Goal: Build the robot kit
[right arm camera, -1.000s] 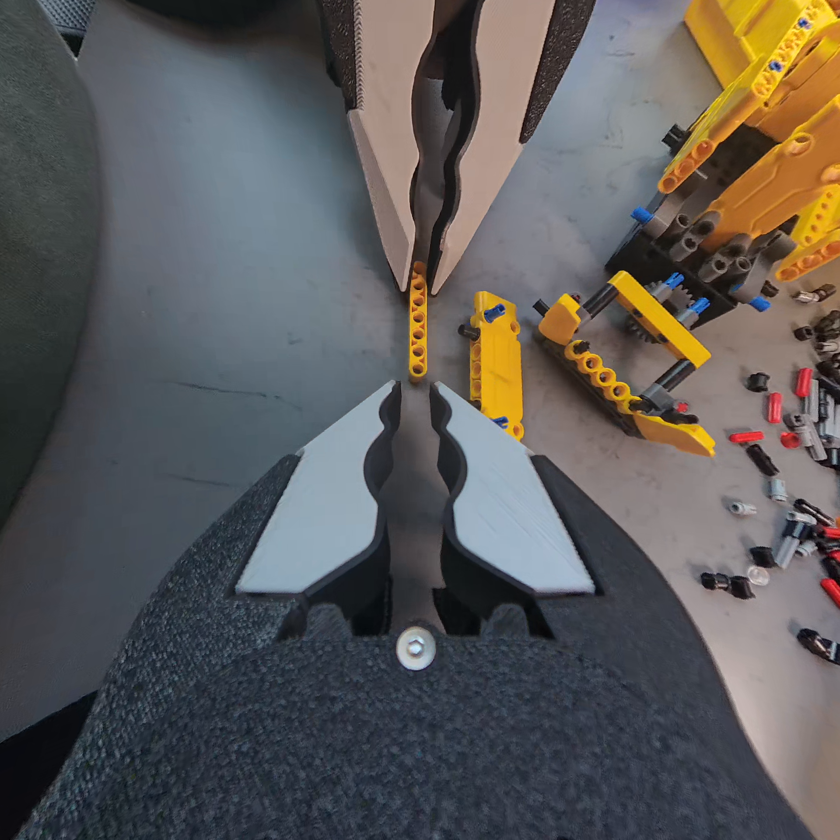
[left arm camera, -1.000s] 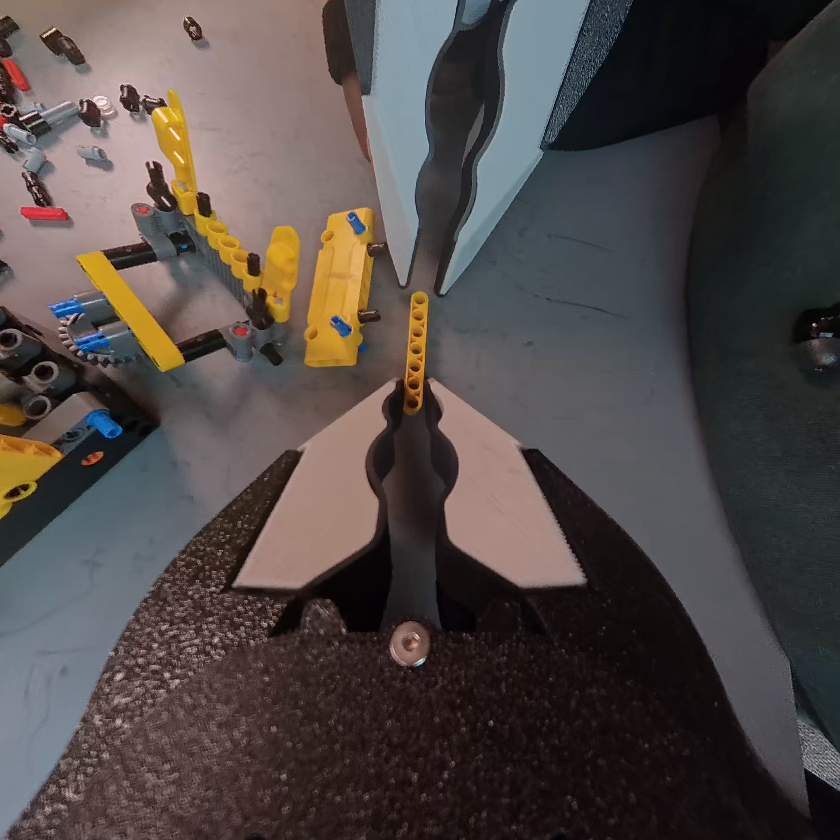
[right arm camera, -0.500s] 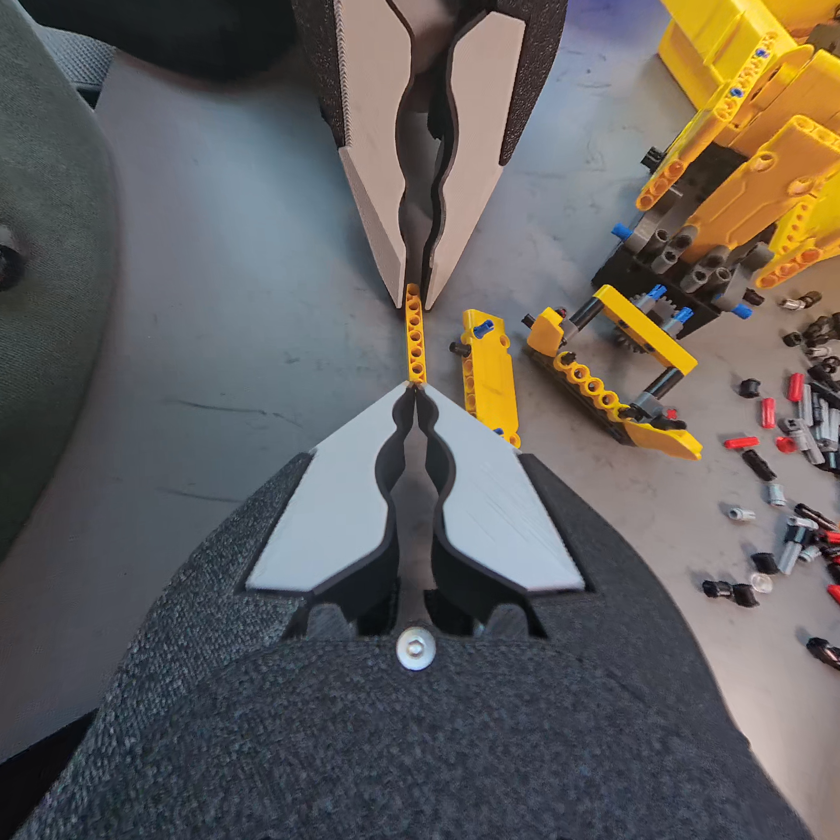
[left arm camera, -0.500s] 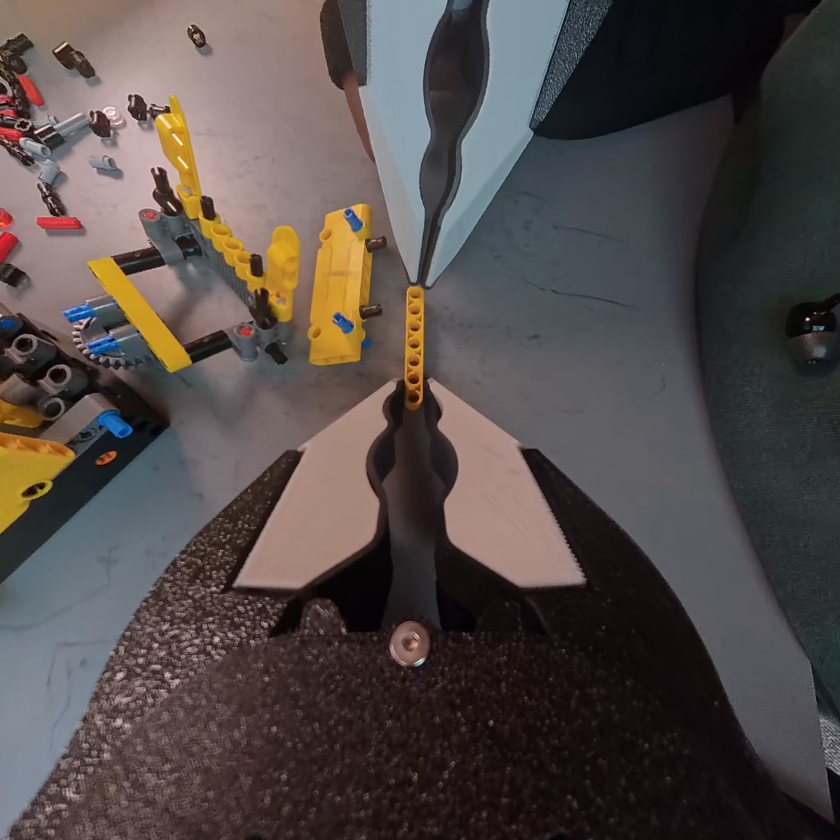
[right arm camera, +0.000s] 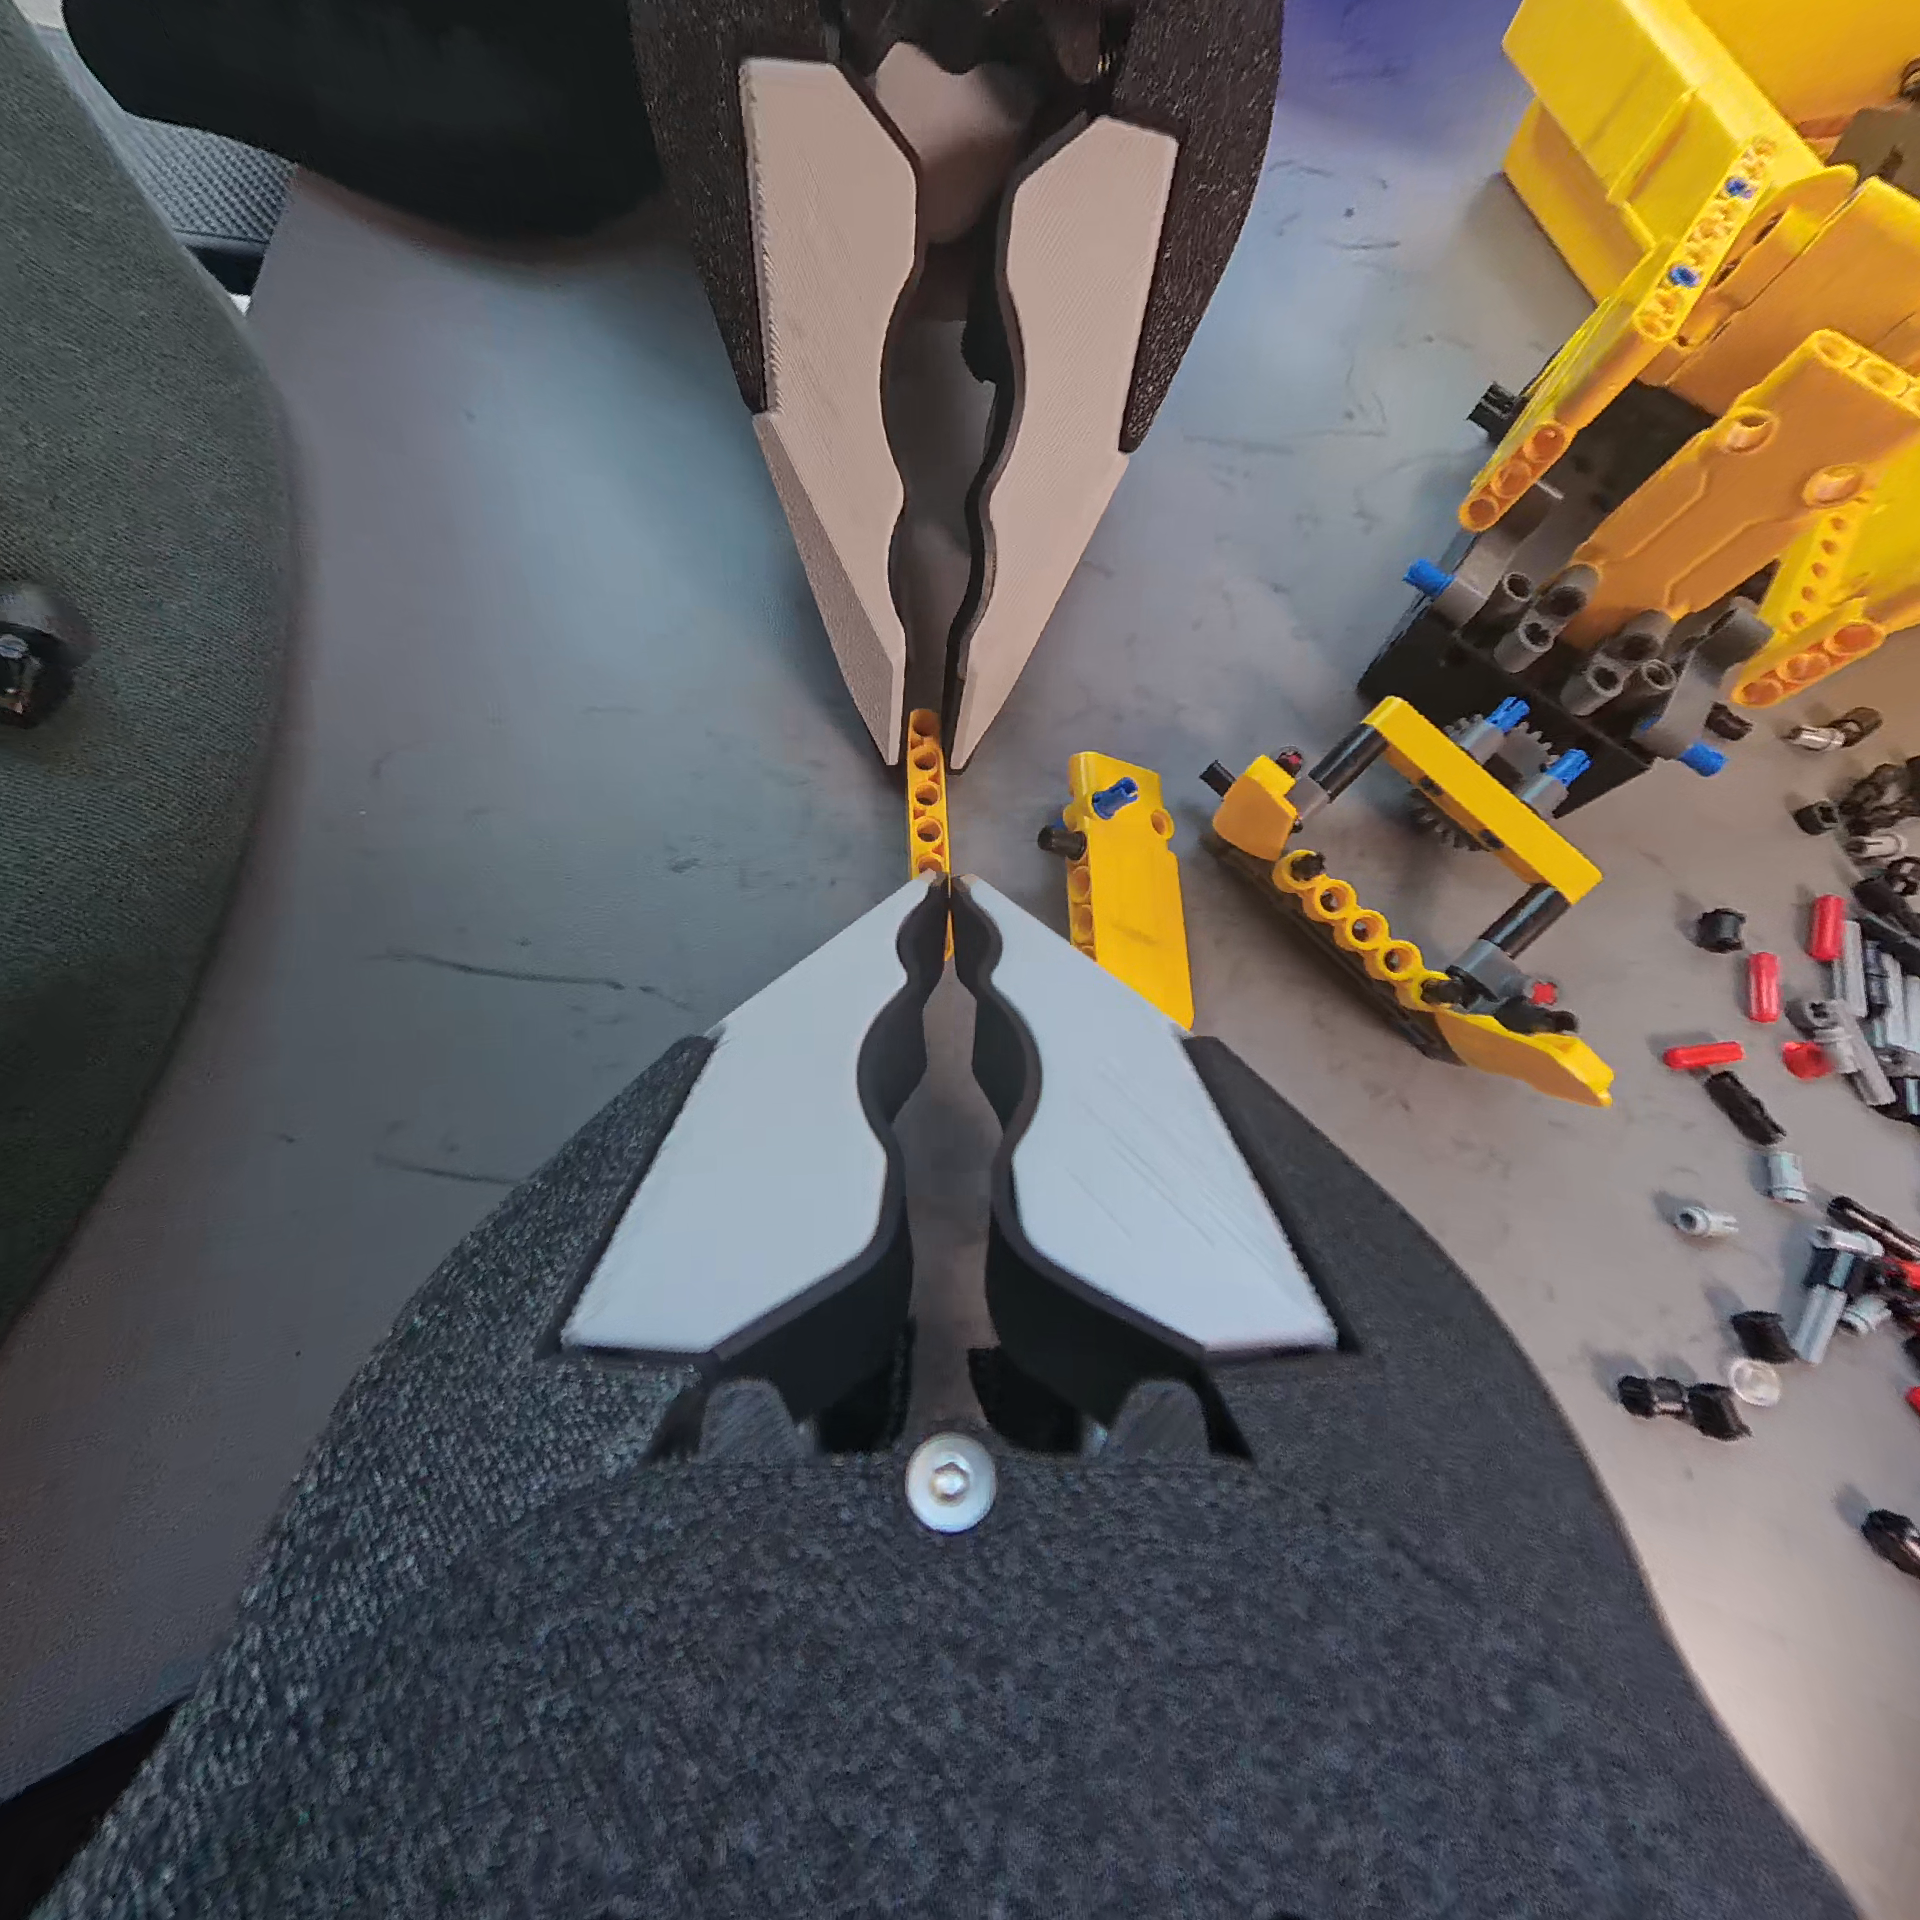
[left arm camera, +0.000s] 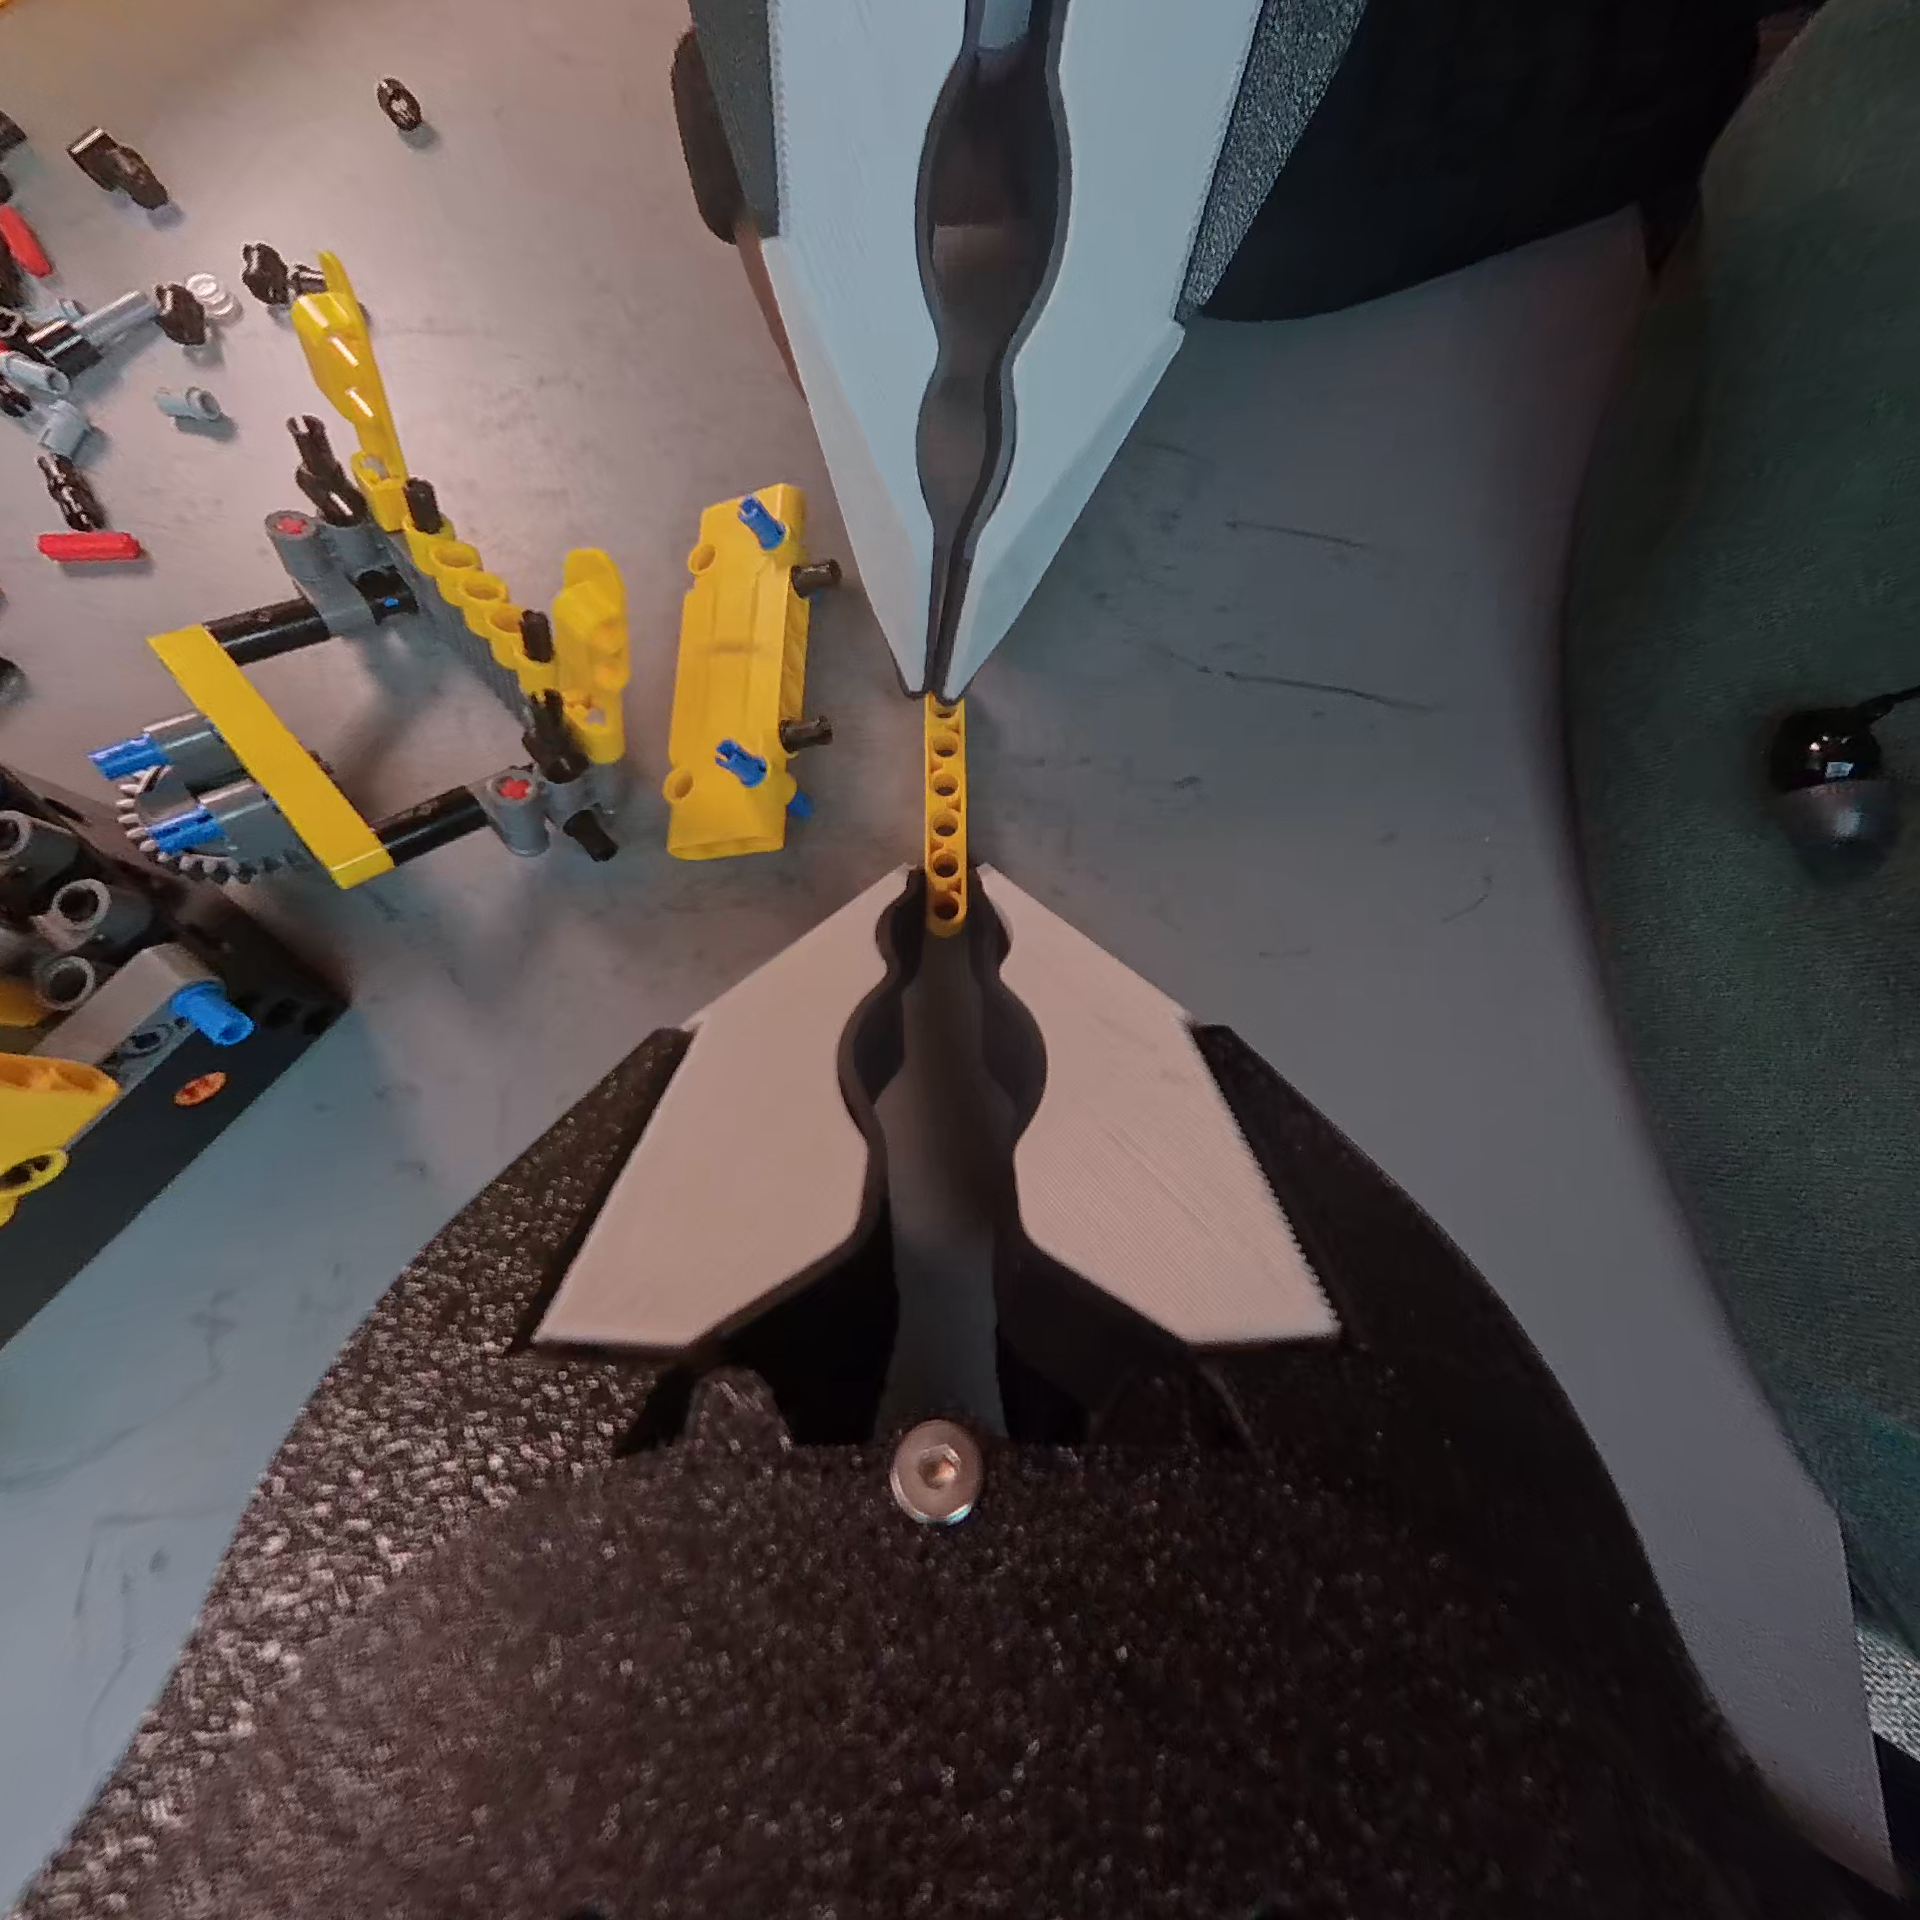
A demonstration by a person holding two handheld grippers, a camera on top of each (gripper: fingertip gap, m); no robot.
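R hand-held gripper [right arm camera: 948,883], apart 1 s ago, now clamps yellow beam [left arm camera: 945,805] w/ L hand-held gripper [left arm camera: 945,883].

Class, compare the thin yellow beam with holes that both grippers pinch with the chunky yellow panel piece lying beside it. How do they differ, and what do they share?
The thin yellow beam is slim, with one row of holes; the yellow panel piece is broader and bulkier. The beam is bare; the panel carries blue and black pins. The beam is clamped at both ends, by the left gripper and right gripper; the panel lies free on the grey table. Both are yellow.
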